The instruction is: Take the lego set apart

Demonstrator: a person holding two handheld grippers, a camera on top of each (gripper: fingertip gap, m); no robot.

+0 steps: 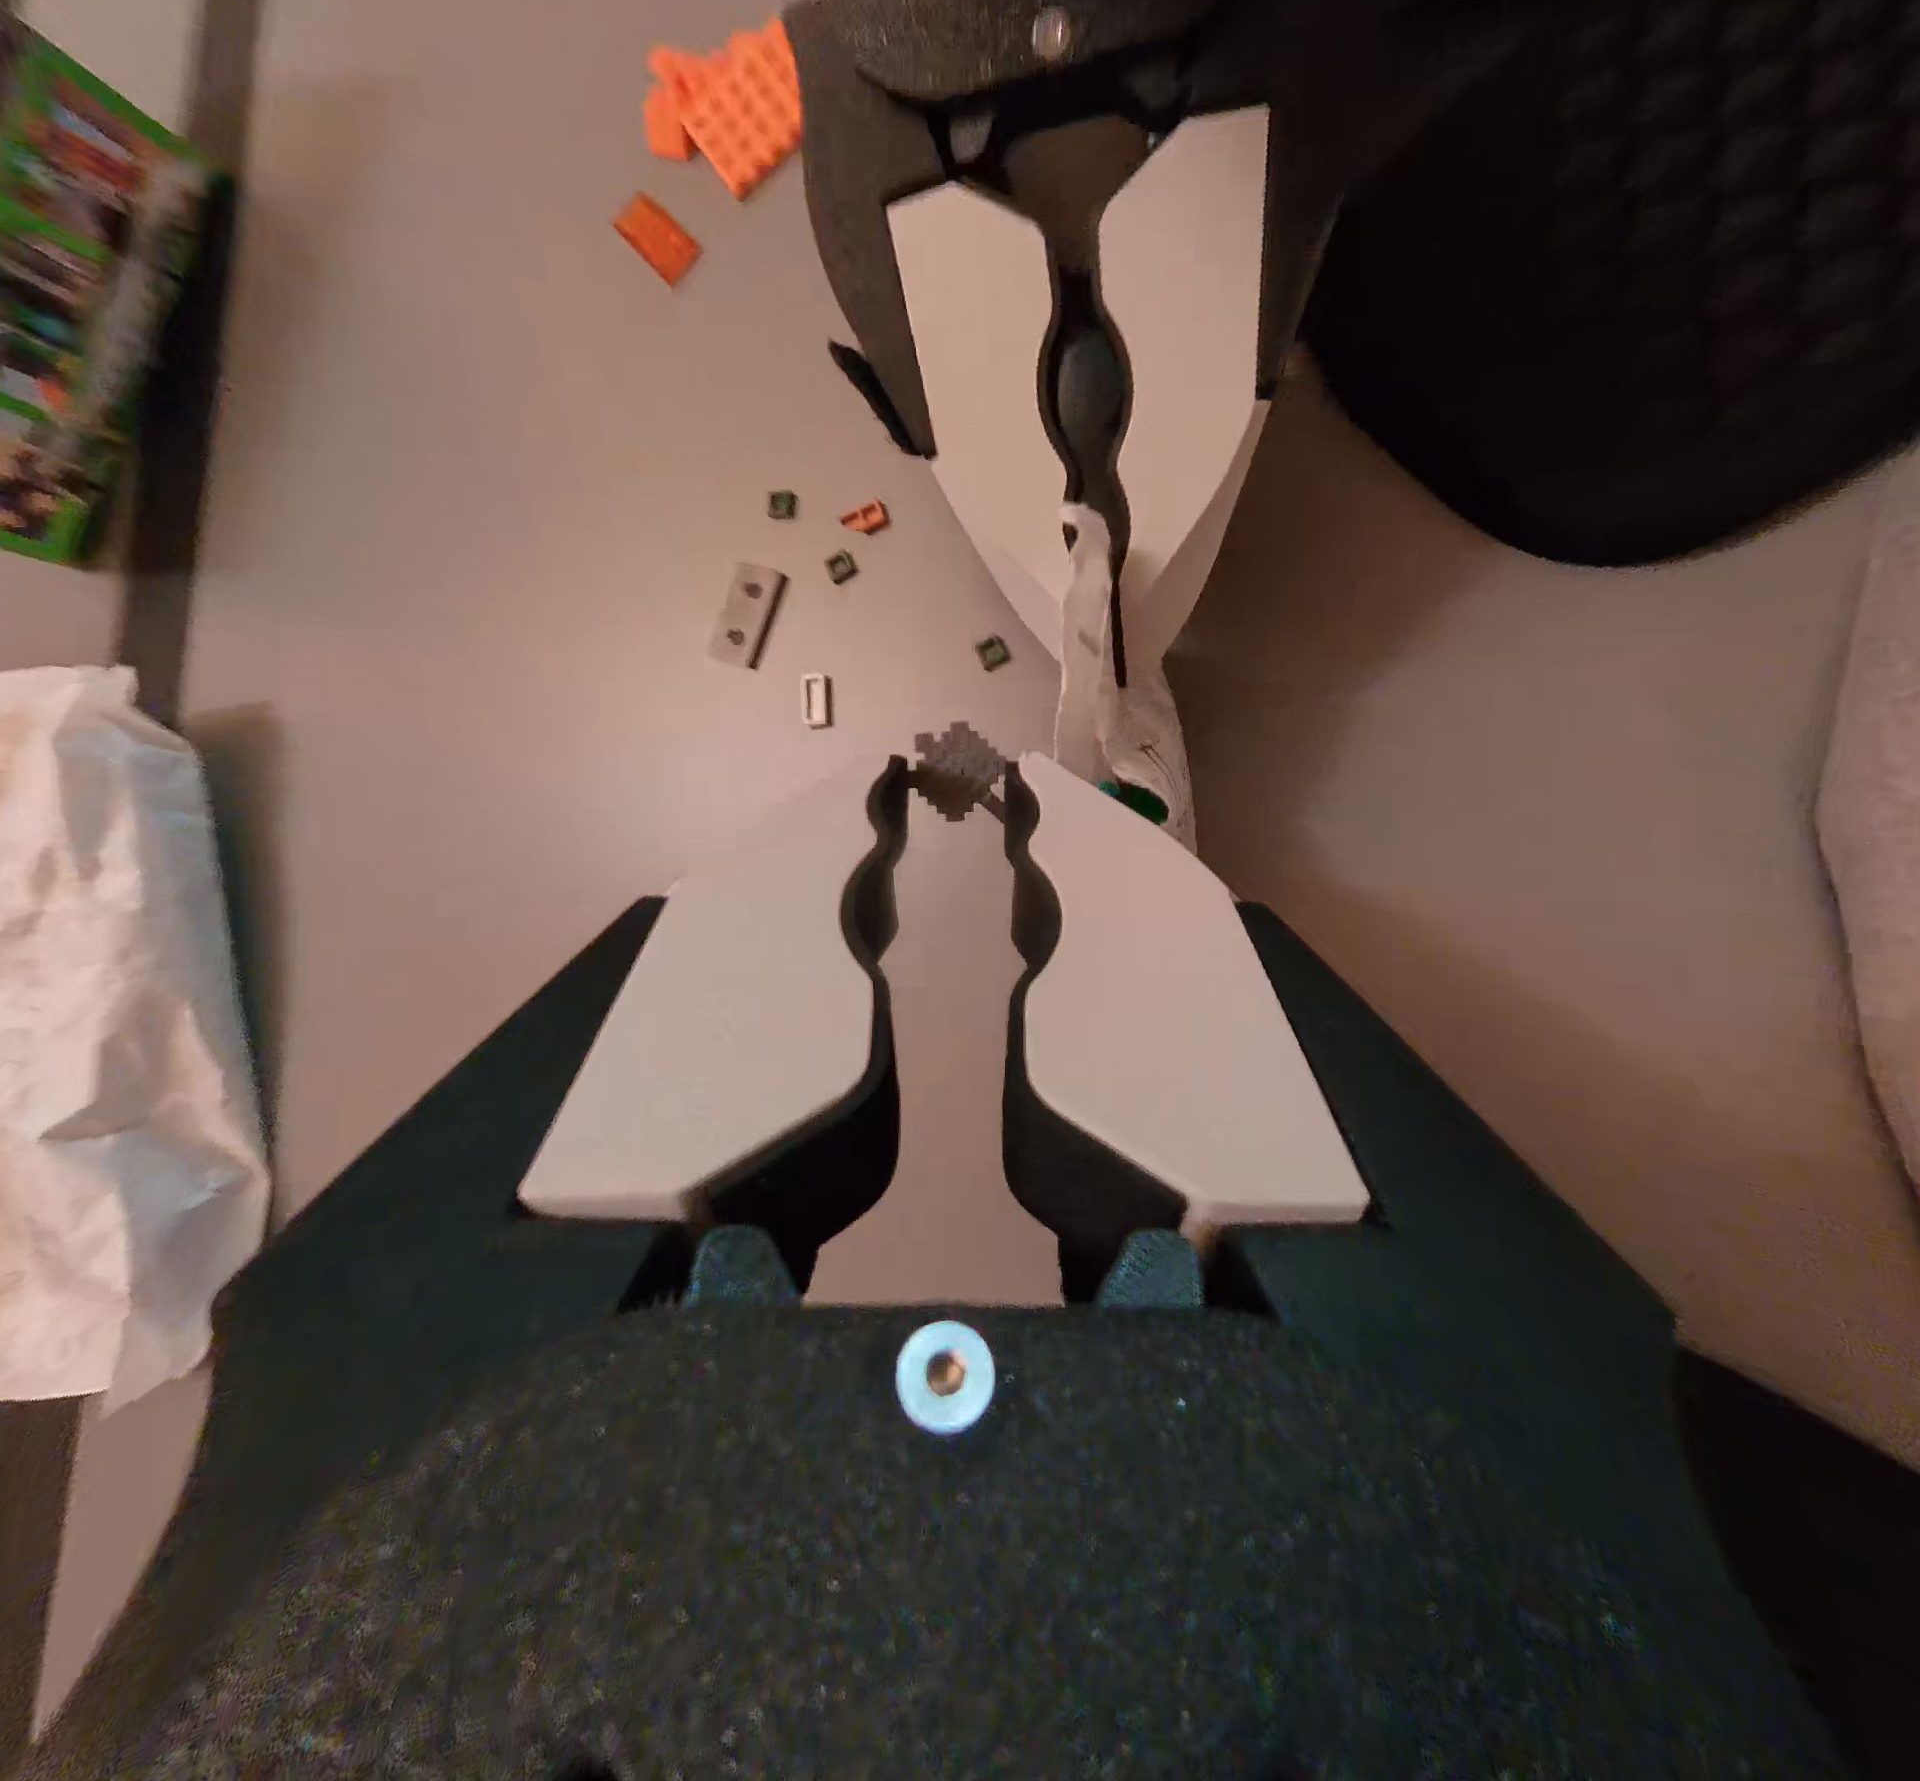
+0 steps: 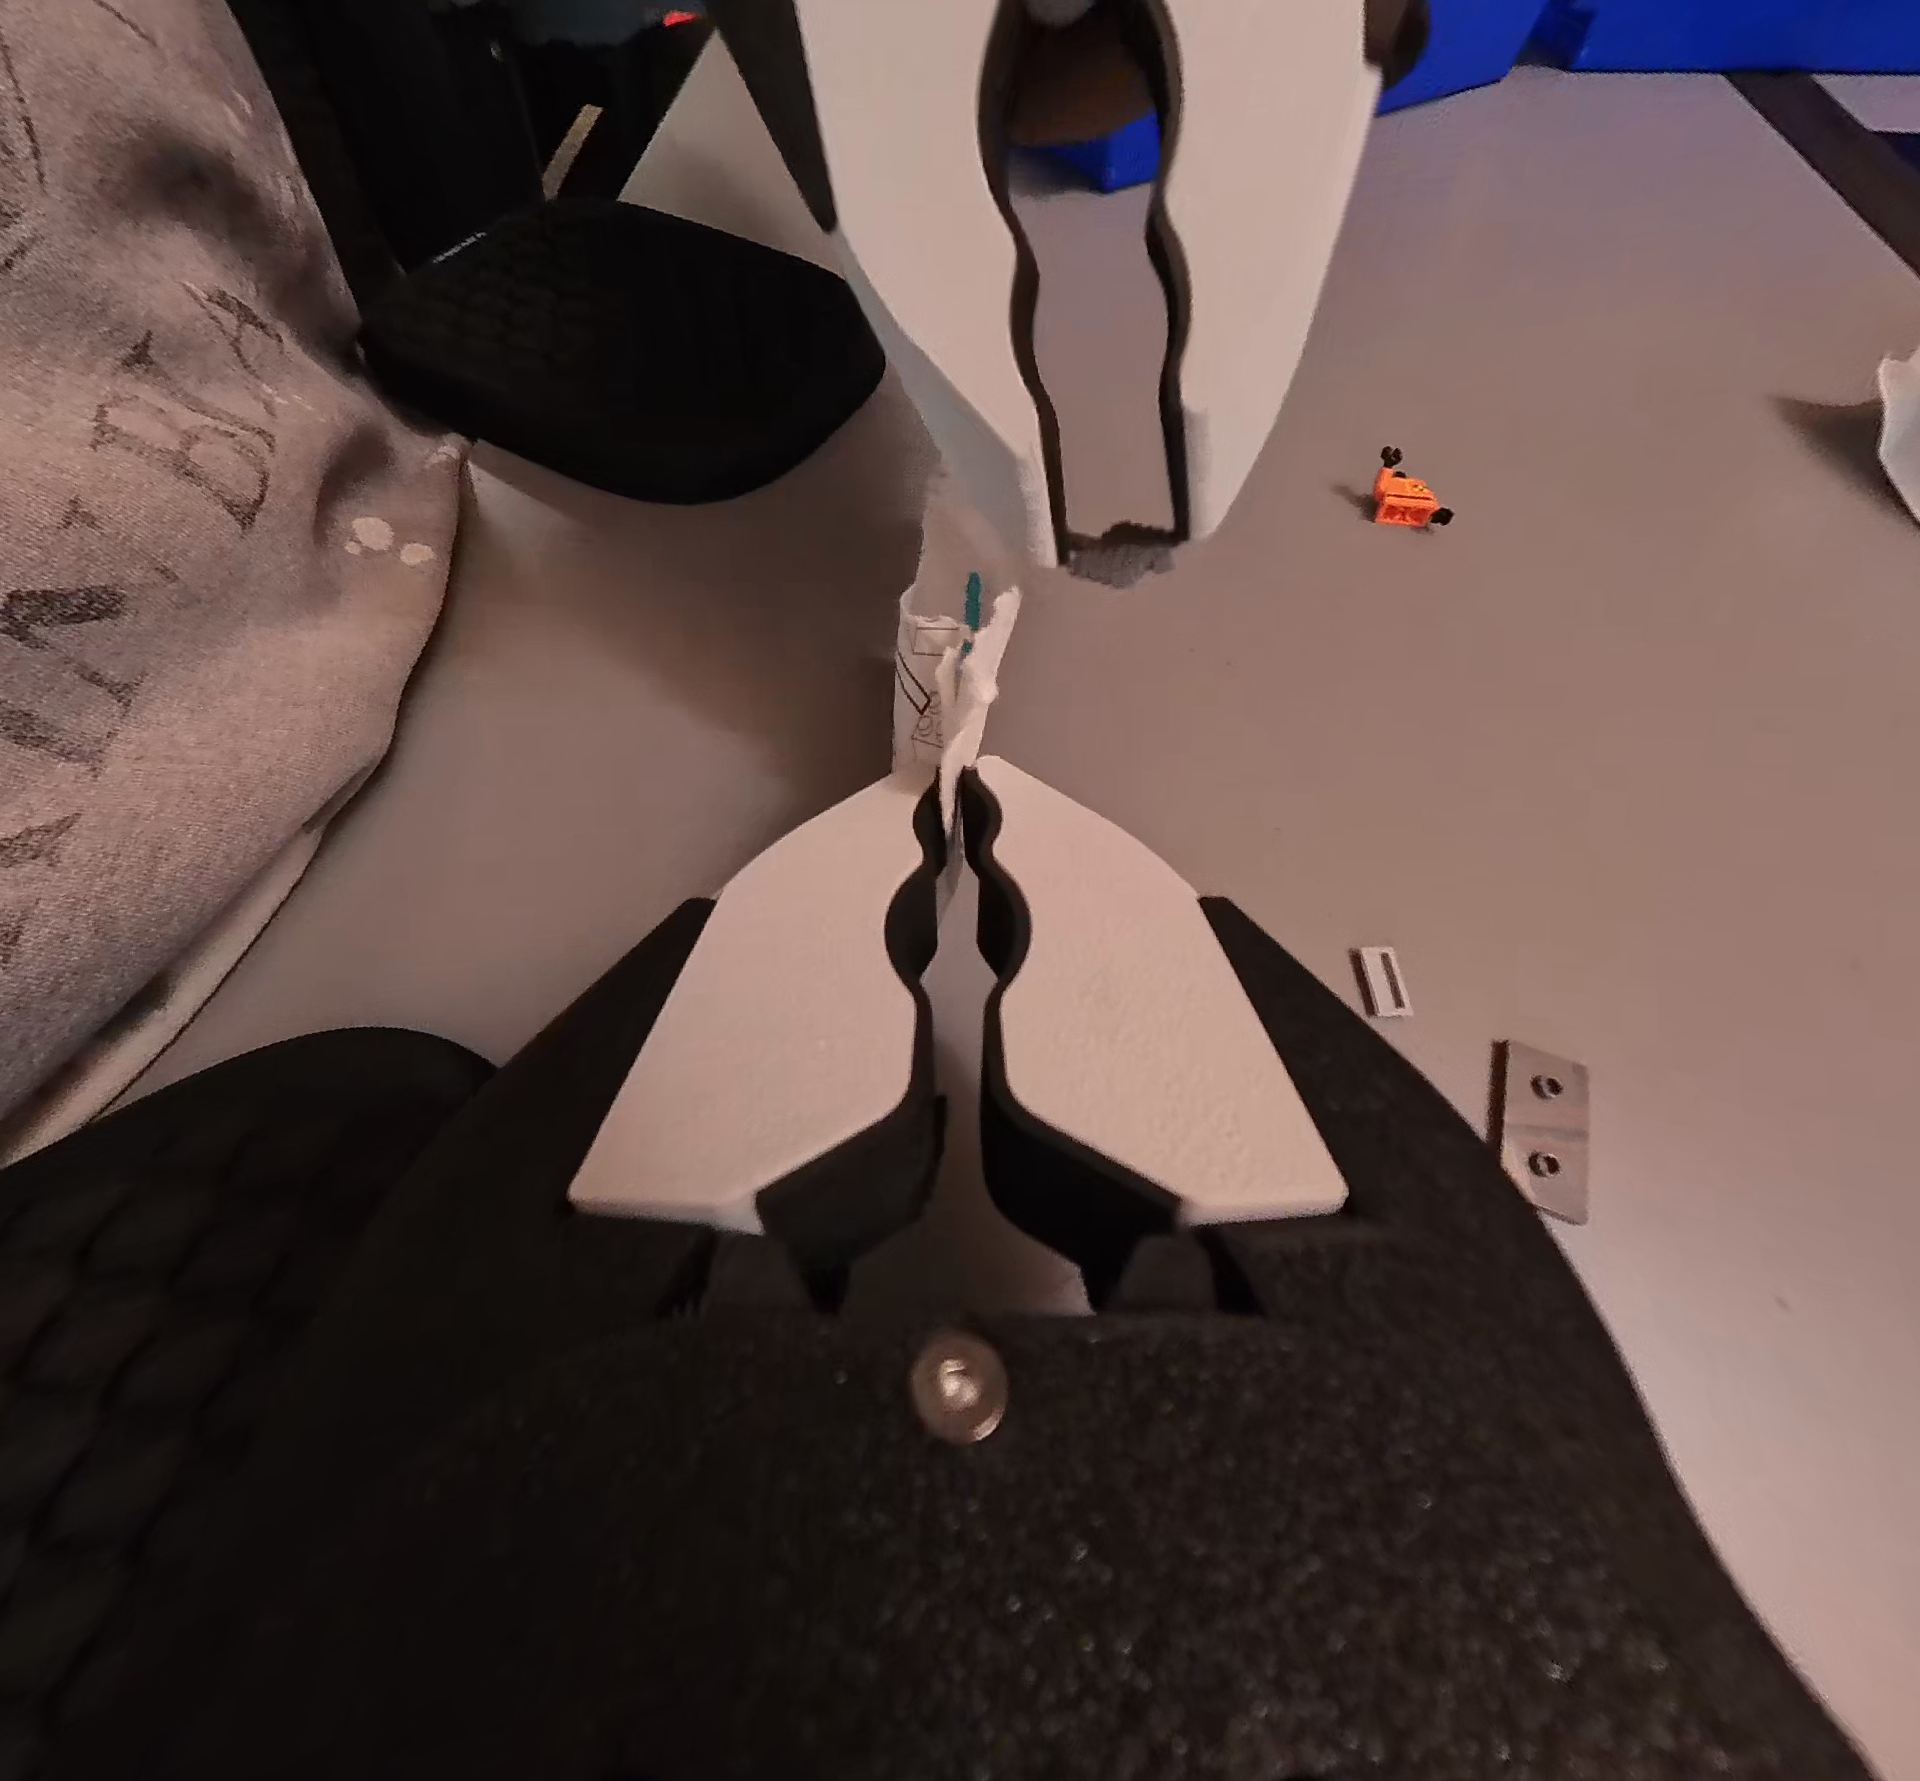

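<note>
— How is the left claw [image 1: 956, 781] held?

— Its fingers are kept partly apart, and a small grey, jagged-edged lego piece [image 1: 961, 775] is pinched between the tips, just above the pale grey table [image 1: 468, 381].

— And the right claw [image 2: 961, 781]?

— It is pressed nearly together on a torn white paper bag with printed line drawings [image 2: 951, 682] (a green bit is seen at the bag's top edge). The bag is held upright, close beside the grey piece.

— Where are the other parts found?

— Scattered on the table: an orange studded lego plate [image 1: 743, 105], a smaller orange plate [image 1: 657, 237], a flat grey two-hole plate [image 1: 746, 628], a small white tile [image 1: 818, 699] and tiny dark green pieces [image 1: 840, 568]. A small orange assembly [image 2: 1405, 497] lies well apart.
</note>
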